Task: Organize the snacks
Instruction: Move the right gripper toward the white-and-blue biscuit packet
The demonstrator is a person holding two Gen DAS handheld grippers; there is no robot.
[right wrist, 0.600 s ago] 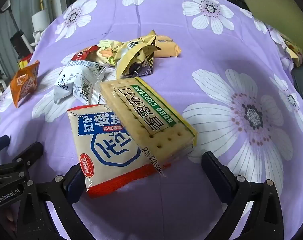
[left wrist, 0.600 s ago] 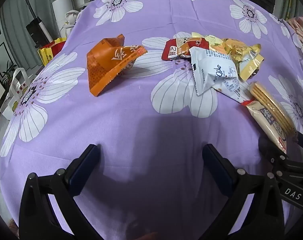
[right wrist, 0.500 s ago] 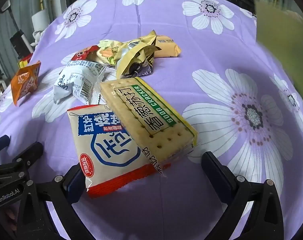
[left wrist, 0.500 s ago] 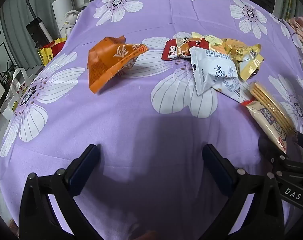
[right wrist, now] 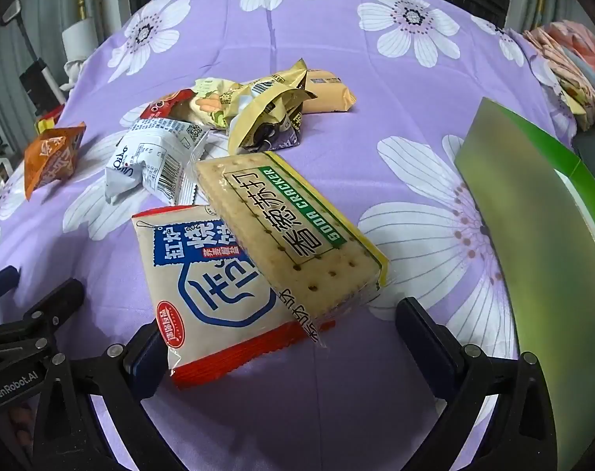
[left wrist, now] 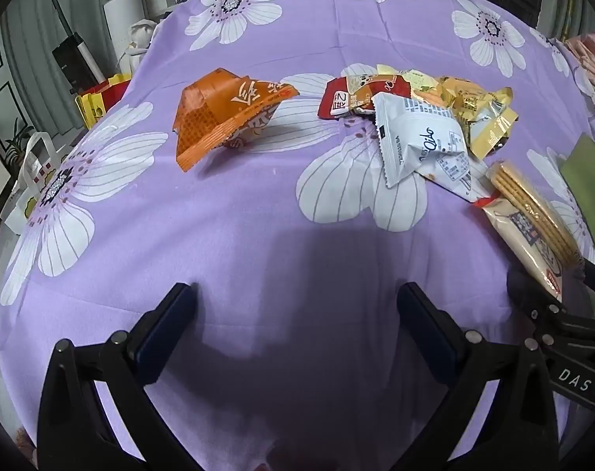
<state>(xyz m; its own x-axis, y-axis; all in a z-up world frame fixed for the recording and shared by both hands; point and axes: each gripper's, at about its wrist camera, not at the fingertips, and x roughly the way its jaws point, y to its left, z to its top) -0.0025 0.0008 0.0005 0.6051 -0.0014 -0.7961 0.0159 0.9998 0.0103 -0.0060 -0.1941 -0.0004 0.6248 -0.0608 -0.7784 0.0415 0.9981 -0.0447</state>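
A green box (right wrist: pixel 532 259) had slid in at the right beside the cracker pack (right wrist: pixel 289 231), likely for sorting, while both claws, left (left wrist: pixel 297 325) and right (right wrist: pixel 277 337), stayed released above the snack-strewn worktop (right wrist: pixel 375 59).

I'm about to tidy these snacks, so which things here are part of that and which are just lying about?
Part of the job:
orange foil packet
white crinkled wrapper
soda cracker pack
beige biscuit bag with red edge
yellow torn bags

Lying about:
green board
folded clothes
purple flowered cloth
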